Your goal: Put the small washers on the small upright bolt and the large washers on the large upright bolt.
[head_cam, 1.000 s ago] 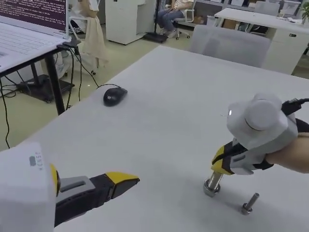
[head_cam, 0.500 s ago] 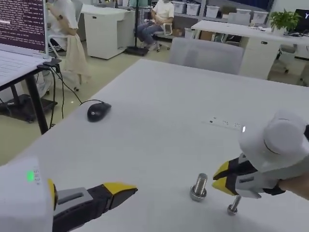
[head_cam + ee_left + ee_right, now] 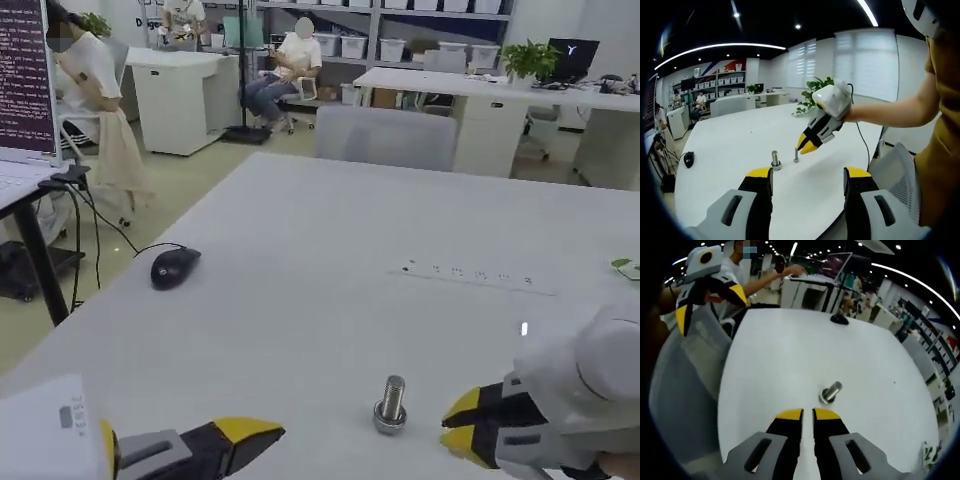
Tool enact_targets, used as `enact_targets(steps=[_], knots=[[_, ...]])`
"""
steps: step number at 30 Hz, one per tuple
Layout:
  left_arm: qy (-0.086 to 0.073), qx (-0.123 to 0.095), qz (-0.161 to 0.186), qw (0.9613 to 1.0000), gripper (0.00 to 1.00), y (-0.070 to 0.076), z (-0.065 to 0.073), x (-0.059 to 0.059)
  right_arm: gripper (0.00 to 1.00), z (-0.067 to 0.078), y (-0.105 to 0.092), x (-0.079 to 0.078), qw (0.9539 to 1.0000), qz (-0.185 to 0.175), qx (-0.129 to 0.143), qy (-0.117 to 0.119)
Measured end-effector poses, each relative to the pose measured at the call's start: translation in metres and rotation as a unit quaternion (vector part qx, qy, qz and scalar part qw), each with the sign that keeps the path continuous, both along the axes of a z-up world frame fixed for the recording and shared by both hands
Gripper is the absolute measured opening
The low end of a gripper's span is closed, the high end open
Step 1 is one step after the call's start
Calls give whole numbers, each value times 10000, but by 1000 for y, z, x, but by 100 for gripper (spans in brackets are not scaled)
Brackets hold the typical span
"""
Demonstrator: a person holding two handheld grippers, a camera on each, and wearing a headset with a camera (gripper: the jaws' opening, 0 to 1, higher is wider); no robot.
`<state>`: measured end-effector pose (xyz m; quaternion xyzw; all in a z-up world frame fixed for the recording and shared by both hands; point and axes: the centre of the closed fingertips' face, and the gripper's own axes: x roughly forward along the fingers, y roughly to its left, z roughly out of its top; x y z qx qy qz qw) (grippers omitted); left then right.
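Down at the lower right of the head view, the right gripper hovers just above the white table, a person's hand holding it. Its yellow-tipped jaws are drawn together with a thin gap between them and nothing held. Its own view shows the same, with the large upright bolt standing just ahead of the tips. In the head view that bolt stands on its wide base, near the jaws and to their left, not touching them. The left gripper view shows the small upright bolt just beside the right gripper's tips, with the large bolt close on its far side. The left gripper sits at the lower left of the head view, well apart from both bolts. Its jaws are spread wide and carry nothing, as its own view shows. Farther out on the table lie a black computer mouse near the left edge and a white power strip towards the far side. A grey chair stands at the far edge.
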<state>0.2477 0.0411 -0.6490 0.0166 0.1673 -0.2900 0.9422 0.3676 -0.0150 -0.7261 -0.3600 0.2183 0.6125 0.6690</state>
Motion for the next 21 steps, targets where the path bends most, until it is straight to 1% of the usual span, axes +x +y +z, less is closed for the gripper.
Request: enact_targets(steps=[1,5,6,7,8,11,13,14,15,16,17,19,20,21], knots=[[1,6,-17,10000,56,0,0,0,9,2,-1,-3,9999,-83,103,21],[19,17,-118,9999,56,-4,0,-1,9,5,-13,-15,9995,-206,239,0],[23,19,-141,9999,56,-5,0,-2,9,7,-17,-18,9991,-268,313,-18],[27,32,-168,9998,56,-6,0,-2,9,8,-20,-20,9988,-319,370,16],[32,37,-188,9998,56,-7,-1,-3,10,10,-23,-24,9981,-386,483,34],[39,1,-243,9997,56,-9,-1,-4,11,15,-32,-29,9969,-489,619,-38],[50,2,-266,9996,56,-10,-1,-5,12,19,-38,-32,9942,-688,821,19],[49,2,-301,9995,56,-10,0,-6,13,24,-40,-39,9930,-640,991,52],[47,7,-308,9995,56,-10,0,-7,15,28,-40,-44,9916,-535,1173,31],[49,2,-327,9995,56,-9,0,-9,18,35,-41,-51,9887,-515,1411,-14],[55,-29,-340,9994,56,-9,1,-10,18,36,-45,-55,9874,-571,1473,23],[66,-93,-355,9993,56,-8,2,-14,19,34,-53,-67,9867,-538,1530,133],[71,-138,-373,9992,56,-8,2,-15,20,35,-55,-72,9855,-538,1600,167],[82,-171,-385,9991,56,-8,3,-17,23,35,-59,-77,9832,-587,1713,249]])
